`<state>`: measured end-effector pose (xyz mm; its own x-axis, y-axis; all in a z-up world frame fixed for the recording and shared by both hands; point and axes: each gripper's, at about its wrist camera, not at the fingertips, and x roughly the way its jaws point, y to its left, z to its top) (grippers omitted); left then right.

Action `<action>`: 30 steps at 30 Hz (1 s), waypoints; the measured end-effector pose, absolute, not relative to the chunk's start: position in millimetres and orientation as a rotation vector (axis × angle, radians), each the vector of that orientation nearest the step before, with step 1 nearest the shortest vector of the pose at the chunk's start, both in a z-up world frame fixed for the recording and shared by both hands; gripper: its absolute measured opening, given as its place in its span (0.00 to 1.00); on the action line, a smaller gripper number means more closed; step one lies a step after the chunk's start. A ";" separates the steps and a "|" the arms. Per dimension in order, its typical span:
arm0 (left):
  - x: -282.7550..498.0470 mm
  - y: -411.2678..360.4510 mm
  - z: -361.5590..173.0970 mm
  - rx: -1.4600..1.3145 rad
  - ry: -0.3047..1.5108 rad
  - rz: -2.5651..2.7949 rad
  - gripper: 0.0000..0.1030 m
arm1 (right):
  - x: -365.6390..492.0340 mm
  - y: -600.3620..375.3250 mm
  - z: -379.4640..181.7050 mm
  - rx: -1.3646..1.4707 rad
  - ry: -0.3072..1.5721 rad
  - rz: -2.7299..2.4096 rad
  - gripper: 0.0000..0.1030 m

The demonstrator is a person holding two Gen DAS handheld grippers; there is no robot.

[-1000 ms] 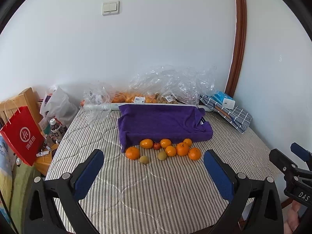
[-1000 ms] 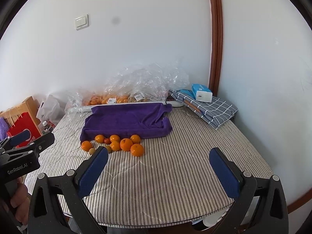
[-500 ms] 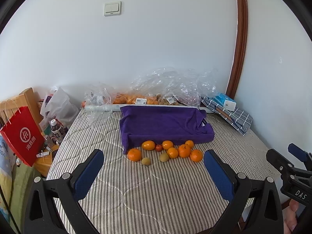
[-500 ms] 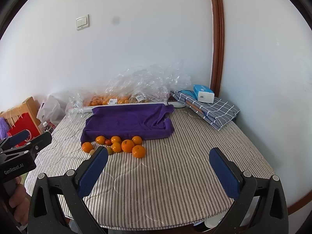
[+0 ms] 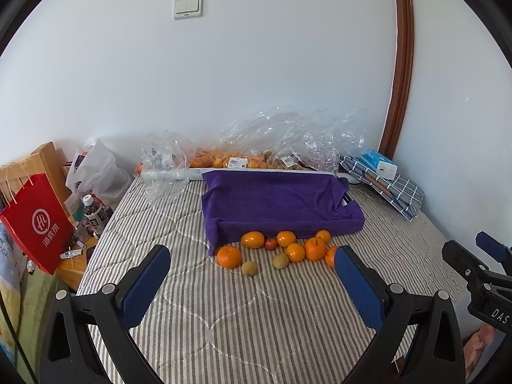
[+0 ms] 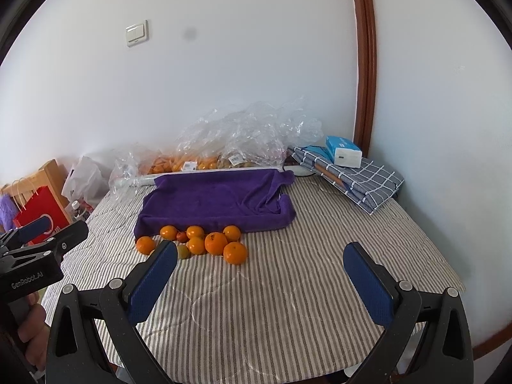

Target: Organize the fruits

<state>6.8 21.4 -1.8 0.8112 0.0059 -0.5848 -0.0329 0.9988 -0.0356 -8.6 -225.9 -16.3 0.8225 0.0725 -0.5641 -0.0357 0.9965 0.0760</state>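
Note:
Several oranges (image 5: 228, 256) (image 6: 235, 252), a small red fruit (image 5: 271, 243) (image 6: 182, 236) and two greenish-brown kiwis (image 5: 249, 268) lie in a cluster on the striped table, just in front of a purple towel (image 5: 275, 203) (image 6: 214, 200) draped over a tray-like shape. My left gripper (image 5: 251, 280) is open and empty, well short of the fruit. My right gripper (image 6: 260, 273) is open and empty, to the right of the cluster and short of it. Each gripper shows at the edge of the other's view.
Clear plastic bags with more oranges (image 5: 224, 160) line the wall behind the towel. A folded checked cloth (image 5: 393, 188) with a blue box (image 6: 344, 152) lies at the back right. A red paper bag (image 5: 36, 224) and bottles stand left of the table.
Both grippers have moved forward toward the fruit; the cluster and towel look larger and lower in both views. Jaws stay open.

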 end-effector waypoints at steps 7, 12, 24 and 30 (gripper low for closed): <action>22.4 37.3 -18.5 -0.063 0.635 0.052 1.00 | 9.7 -222.2 -30.3 0.021 0.598 0.035 1.00; 36.3 49.8 -38.1 -0.058 0.659 0.075 1.00 | 33.3 -215.6 -51.5 -0.008 0.647 0.044 0.97; 73.3 79.3 -88.4 -0.071 0.734 0.073 0.98 | 85.1 -205.8 -114.8 0.023 0.775 0.099 0.83; 93.6 95.0 -113.7 -0.095 0.796 0.070 0.98 | 104.2 -209.3 -137.5 0.060 0.818 0.115 0.74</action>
